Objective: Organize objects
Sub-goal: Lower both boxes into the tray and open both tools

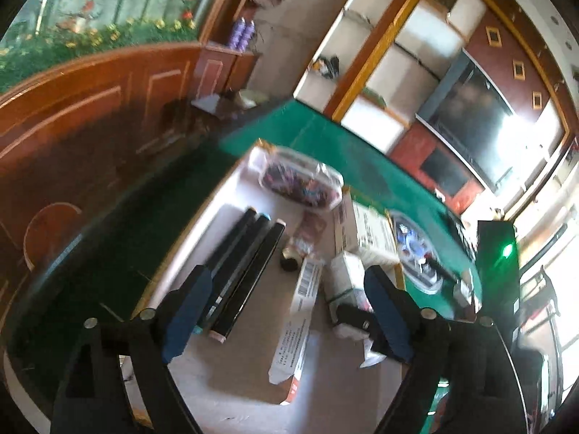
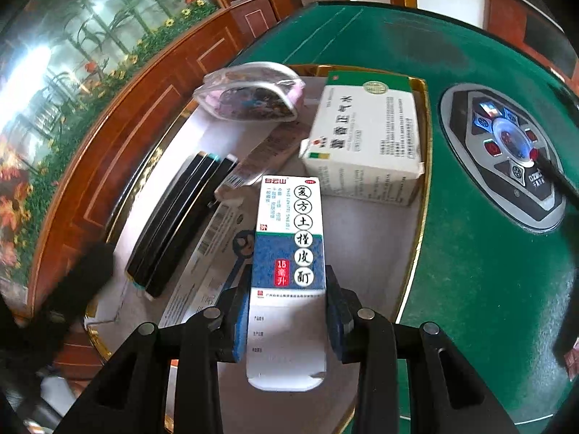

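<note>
My right gripper [image 2: 287, 303] is shut on a tall white and blue medicine box [image 2: 287, 253] with Chinese print, held above a gold-rimmed white tray [image 2: 421, 195]. On the tray lie a green and white medicine box [image 2: 365, 133], black tubes [image 2: 177, 224], a clear pouch [image 2: 249, 97] and a long flat box [image 2: 202, 275]. My left gripper [image 1: 286, 311] is open above the same tray [image 1: 235, 379], over a long white flat box [image 1: 302, 318], with black tubes [image 1: 246, 264] to its left.
The tray sits on a green felt table [image 2: 488, 271] with a grey control panel [image 2: 506, 152] in its middle. A small dark bottle [image 1: 289, 258], the clear pouch [image 1: 300, 177] and white boxes [image 1: 365, 235] lie on the tray. A wooden wall stands at the left.
</note>
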Demonstrator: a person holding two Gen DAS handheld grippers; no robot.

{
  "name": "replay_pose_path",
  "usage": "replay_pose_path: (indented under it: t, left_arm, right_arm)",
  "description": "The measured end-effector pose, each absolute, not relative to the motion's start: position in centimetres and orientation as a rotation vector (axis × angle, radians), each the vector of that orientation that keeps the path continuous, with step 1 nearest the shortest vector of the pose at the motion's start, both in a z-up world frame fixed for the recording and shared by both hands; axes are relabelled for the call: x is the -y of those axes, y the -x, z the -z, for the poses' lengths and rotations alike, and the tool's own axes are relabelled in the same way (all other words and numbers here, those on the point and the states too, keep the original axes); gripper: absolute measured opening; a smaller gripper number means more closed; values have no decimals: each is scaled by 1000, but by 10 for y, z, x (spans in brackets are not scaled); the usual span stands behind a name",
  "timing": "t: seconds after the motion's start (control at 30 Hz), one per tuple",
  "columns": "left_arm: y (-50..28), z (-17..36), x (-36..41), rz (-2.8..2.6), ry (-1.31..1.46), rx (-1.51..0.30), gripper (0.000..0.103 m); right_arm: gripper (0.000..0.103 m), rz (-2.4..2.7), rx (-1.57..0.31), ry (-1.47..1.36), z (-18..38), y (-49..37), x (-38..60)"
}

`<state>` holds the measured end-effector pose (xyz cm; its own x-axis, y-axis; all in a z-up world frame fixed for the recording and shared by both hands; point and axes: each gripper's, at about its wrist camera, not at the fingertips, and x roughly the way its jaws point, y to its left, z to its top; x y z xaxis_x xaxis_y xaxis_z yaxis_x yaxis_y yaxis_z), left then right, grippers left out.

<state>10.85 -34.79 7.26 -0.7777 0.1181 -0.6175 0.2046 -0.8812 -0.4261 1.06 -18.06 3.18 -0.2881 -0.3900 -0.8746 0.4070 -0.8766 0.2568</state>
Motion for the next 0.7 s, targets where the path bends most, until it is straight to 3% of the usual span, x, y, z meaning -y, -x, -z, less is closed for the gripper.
replay_pose_path:
  t: [0.07,0.13,0.23,0.47,0.7]
  left_arm:
    - [-115,-79,355,2810,-989,-749,90]
    - [-121,-82,359,2795,-965,-741,91]
    - [-127,-83,364,2760,-948,-748,93]
    - [-129,-74,364,2721,-1002,-805,93]
    - [-125,-81,325,2782,-1042,-724,93]
  right_arm:
    - [59,2194,-50,-1460,-34,-17,184]
    - [67,2195,-56,-1436,-37,-22,185]
    - [69,2214,-85,-1358,-50,-36,183]
    - [91,2361,-182,-1124,-90,-70,167]
    - [96,2462,-224,-1005,-104,-84,145]
